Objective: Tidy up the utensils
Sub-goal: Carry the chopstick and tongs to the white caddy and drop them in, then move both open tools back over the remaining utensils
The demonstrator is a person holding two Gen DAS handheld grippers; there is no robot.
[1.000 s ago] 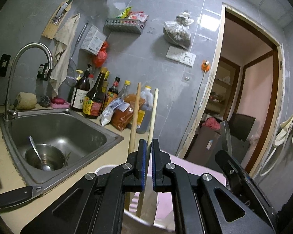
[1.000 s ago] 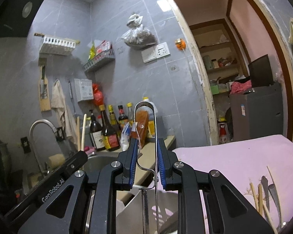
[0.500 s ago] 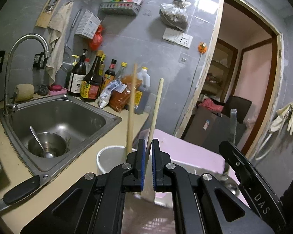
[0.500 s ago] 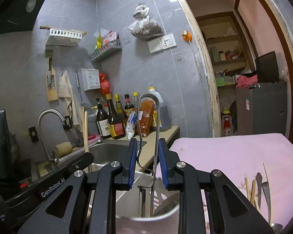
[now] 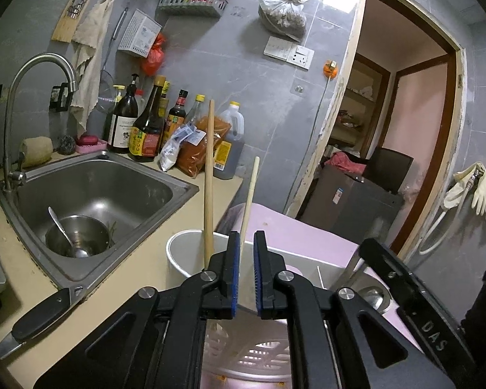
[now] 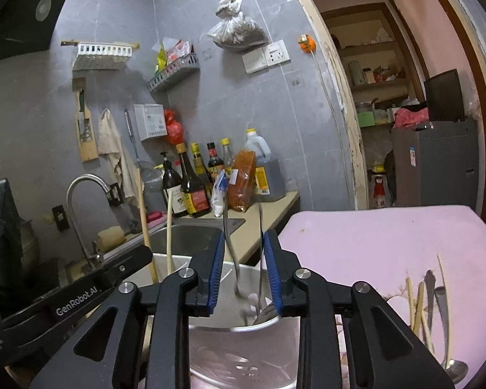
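Both grippers opening over the utensil holder

Left gripper (image 5: 244,270) is hovering over the white utensil holder (image 5: 184,253) with its jaws parted; a thin wooden chopstick (image 5: 250,194) is standing in the gap, and no pad looks to be pressing it. A thicker wooden stick (image 5: 208,175) is leaning upright in the same holder, just to the left. Right gripper (image 6: 243,275) is also standing open, its blue pads spread wide, and a metal wire utensil (image 6: 231,249) is hanging blurred between them above the holder's right-hand compartment, seemingly dropping free. I cannot tell what kind of utensil it is.

Judging by their look, the wooden sticks are light, stiff and not slippery, so a pinch near the upper end should be enough to steer them down. The wire piece is likely thin, springy and slick, needing a firmer pinch across its two strands.

More utensils (image 6: 431,295), wooden chopsticks and a spoon among them, are lying at the right edge of the pink mat (image 6: 372,236), still to be sorted. They lie flat and close together, so picking one alone by its end may be fiddly. The holder is standing at the worktop's near edge, between the sink (image 5: 94,191) and the mat.
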